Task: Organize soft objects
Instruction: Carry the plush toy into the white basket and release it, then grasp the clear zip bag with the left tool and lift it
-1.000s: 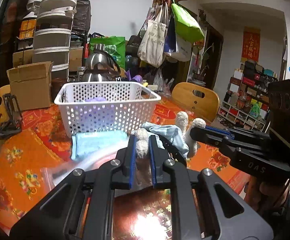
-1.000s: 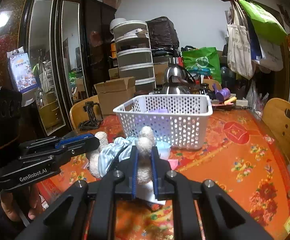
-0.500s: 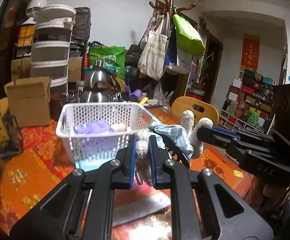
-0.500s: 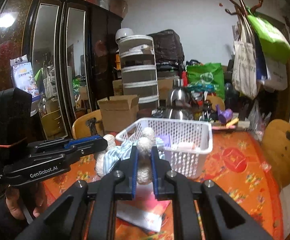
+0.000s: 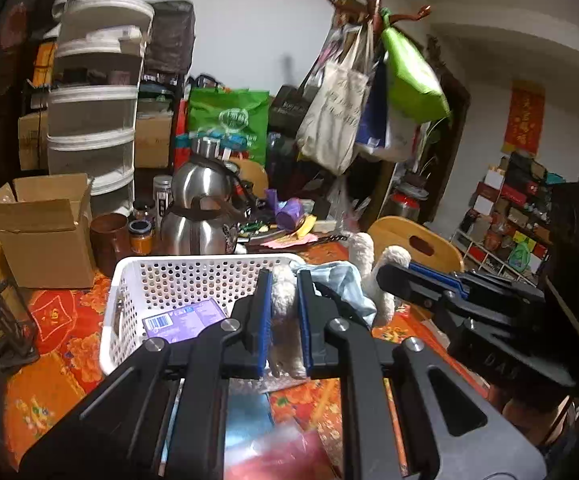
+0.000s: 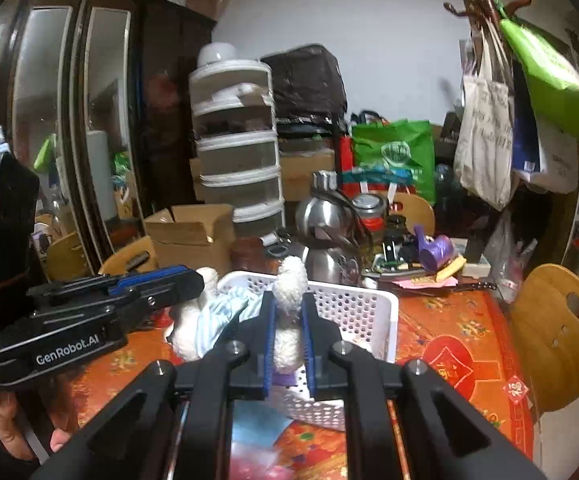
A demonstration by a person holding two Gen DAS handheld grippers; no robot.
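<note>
**Both grippers closed on one plush toy, above the basket**

Your left gripper (image 5: 283, 312) is closed on a white fleecy limb of the plush toy (image 5: 363, 276). Your right gripper (image 6: 288, 320) is clamped on a second limb of that toy, which wears a pale blue garment and hangs between the two tools over the near rim of the basket (image 5: 193, 276).

Count: two grippers, one plush toy, one white perforated basket, two steel kettles (image 5: 199, 216), one open cardboard box (image 5: 45, 224).

The basket stands on the orange tablecloth (image 6: 449, 344) and holds one purple packet (image 5: 181, 320). Further contents cannot be told.
</note>
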